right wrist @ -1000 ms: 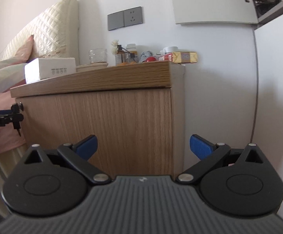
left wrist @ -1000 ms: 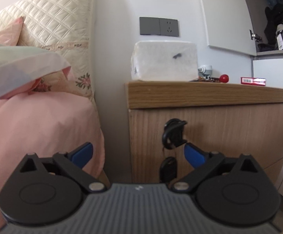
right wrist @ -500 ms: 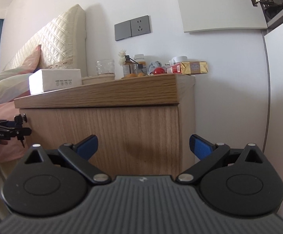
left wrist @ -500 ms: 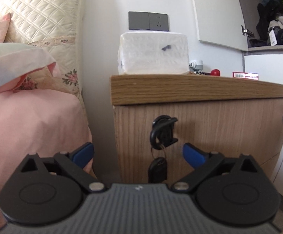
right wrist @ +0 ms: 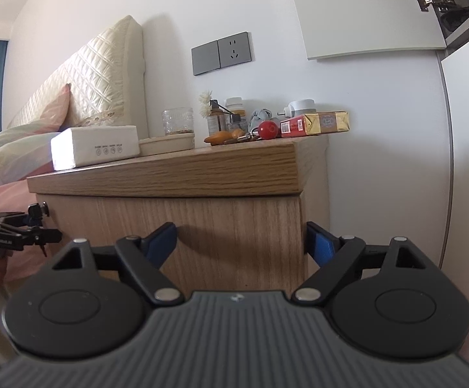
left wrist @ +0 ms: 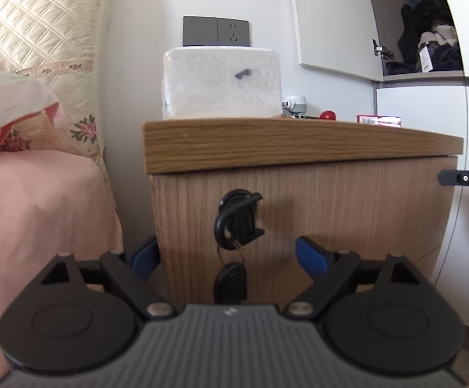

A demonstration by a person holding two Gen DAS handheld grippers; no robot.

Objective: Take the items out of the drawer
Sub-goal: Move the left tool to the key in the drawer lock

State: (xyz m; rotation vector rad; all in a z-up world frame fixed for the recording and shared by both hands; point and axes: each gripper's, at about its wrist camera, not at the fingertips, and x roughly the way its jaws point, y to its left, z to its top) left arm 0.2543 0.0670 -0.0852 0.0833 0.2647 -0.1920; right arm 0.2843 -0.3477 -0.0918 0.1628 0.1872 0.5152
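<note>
We hold both grippers low against the front of a wooden bedside cabinet (left wrist: 299, 200), closing in on the drawer we mean to empty. The left gripper (left wrist: 228, 257) is released, its two blue fingers (left wrist: 312, 257) spread wide, one tip tucked past the cabinet's left corner and the other out over the front panel. Between them, and a little above, a black key (left wrist: 237, 218) sits in a lock, with a second black fob (left wrist: 230, 279) dangling under it just ahead of the gripper's body; we judge the gripper is placed here to work that key or pull on it.

The right gripper (right wrist: 240, 242) is released too, its two fingers (right wrist: 321, 245) straddling the cabinet's right front corner, likely to brace or tug that side. The drawer itself is shut, and what it holds is hidden from us. No seam for it shows between the fingers, so we cannot tell how tall its front is.

Above the fingers, the top carries one white tissue box (right wrist: 95, 147), one glass jar (right wrist: 177, 121), one red ball (right wrist: 267, 129) and one red-and-gold packet (right wrist: 315, 123), with a few small bottles behind, too crowded to count surely. None of these belong to the task.
</note>
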